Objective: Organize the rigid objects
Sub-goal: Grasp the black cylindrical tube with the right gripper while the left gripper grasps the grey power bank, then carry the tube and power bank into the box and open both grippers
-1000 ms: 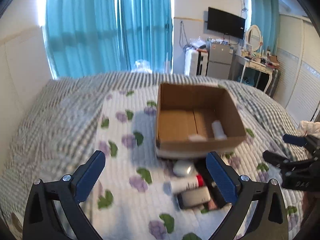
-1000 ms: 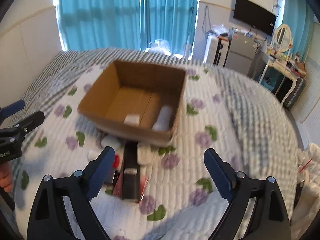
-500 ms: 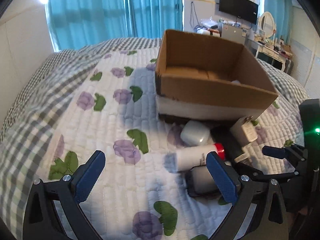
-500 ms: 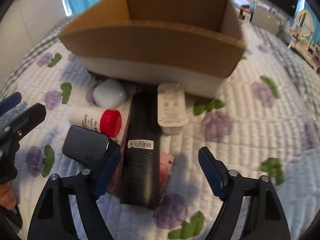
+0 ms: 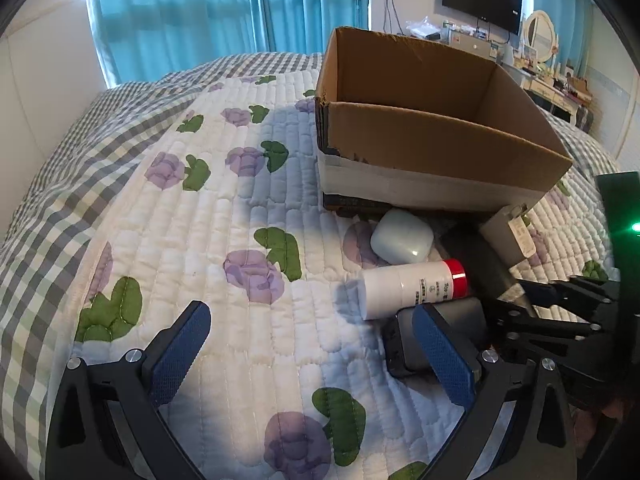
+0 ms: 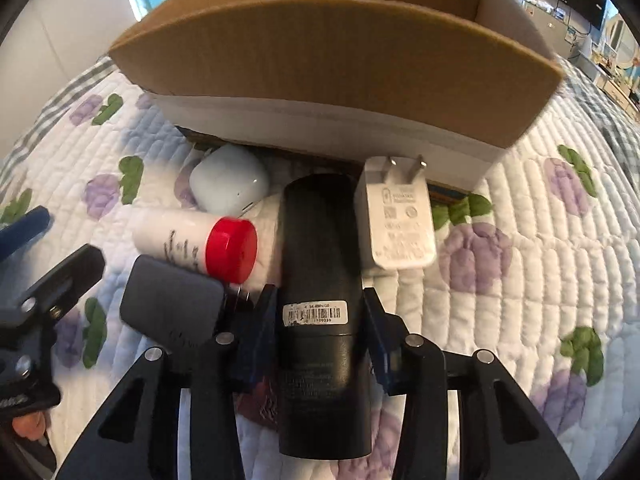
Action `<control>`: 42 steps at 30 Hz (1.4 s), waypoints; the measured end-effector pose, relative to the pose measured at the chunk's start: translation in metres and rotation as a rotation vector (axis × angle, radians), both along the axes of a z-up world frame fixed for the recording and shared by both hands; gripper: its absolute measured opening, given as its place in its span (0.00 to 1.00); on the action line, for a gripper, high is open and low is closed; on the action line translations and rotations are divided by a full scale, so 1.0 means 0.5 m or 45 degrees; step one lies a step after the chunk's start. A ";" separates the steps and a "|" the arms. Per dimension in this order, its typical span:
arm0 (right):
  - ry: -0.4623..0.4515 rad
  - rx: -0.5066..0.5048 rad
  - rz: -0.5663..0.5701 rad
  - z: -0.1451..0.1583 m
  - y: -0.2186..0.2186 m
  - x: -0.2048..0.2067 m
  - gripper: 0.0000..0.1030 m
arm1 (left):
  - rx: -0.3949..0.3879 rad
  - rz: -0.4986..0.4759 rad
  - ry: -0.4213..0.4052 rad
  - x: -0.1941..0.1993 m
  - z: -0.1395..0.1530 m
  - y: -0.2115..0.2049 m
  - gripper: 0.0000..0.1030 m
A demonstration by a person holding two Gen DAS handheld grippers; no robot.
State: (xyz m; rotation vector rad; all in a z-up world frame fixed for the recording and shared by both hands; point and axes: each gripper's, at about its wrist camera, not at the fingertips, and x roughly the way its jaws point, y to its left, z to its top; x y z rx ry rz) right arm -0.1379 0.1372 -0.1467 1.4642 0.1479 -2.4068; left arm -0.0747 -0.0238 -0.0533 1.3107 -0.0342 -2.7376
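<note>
— What has the right gripper got?

— A black cylindrical bottle lying on the floral quilt. The jaws have just been closing, and the blue pads now sit against the bottle's two sides, level with its white barcode label. It looks pinched, though it lies flat on the bed.

— What does the bottle look like?

— Matte black, long, rounded at the far end, which points at the cardboard box. Its near end reaches back between the gripper's arms.

— What's around it?

— A white plug adapter touches its right side, prongs toward the box. On its left lie a white bottle with a red cap, a pale blue rounded case nearer the box, and a dark grey block just beside the left pad.

— And the left gripper?

— Spread wide, nothing between its fingers, hovering over bare quilt. Its right finger overlaps the dark grey block in the left wrist view; whether it touches, I cannot tell.

— Where's the box?

— On the quilt, just beyond the cluster, open at the top.
</note>
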 end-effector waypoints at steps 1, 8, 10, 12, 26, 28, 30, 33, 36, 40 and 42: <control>0.008 -0.016 -0.005 0.006 0.007 0.008 0.40 | -0.005 -0.002 0.002 0.002 0.001 0.003 1.00; 0.098 -0.065 -0.058 0.058 0.052 0.062 0.37 | 0.007 -0.050 -0.028 0.008 0.004 0.047 1.00; 0.100 -0.068 -0.075 0.062 0.066 0.071 0.37 | 0.019 -0.070 -0.046 0.007 0.001 0.066 1.00; 0.093 -0.078 -0.098 0.066 0.078 0.071 0.37 | 0.044 -0.097 -0.060 0.005 -0.003 0.085 1.00; 0.052 -0.101 -0.211 0.052 0.126 0.058 0.37 | 0.110 -0.138 -0.173 -0.043 -0.057 0.124 0.84; 0.056 -0.098 -0.209 0.053 0.126 0.060 0.37 | 0.182 -0.151 -0.207 -0.047 -0.065 0.118 0.77; 0.056 -0.092 -0.208 0.053 0.126 0.059 0.37 | 0.213 -0.166 -0.233 -0.050 -0.073 0.118 0.71; 0.059 -0.089 -0.207 0.053 0.124 0.059 0.37 | 0.192 -0.168 -0.206 -0.045 -0.072 0.124 0.70; 0.080 -0.093 -0.205 0.062 0.123 0.066 0.37 | 0.173 -0.163 -0.170 -0.034 -0.059 0.127 0.70; 0.106 -0.124 -0.191 0.079 0.122 0.076 0.37 | 0.174 -0.158 -0.110 -0.013 -0.028 0.123 0.70; 0.115 -0.140 -0.186 0.088 0.123 0.078 0.37 | 0.170 -0.144 -0.070 -0.003 -0.007 0.117 0.70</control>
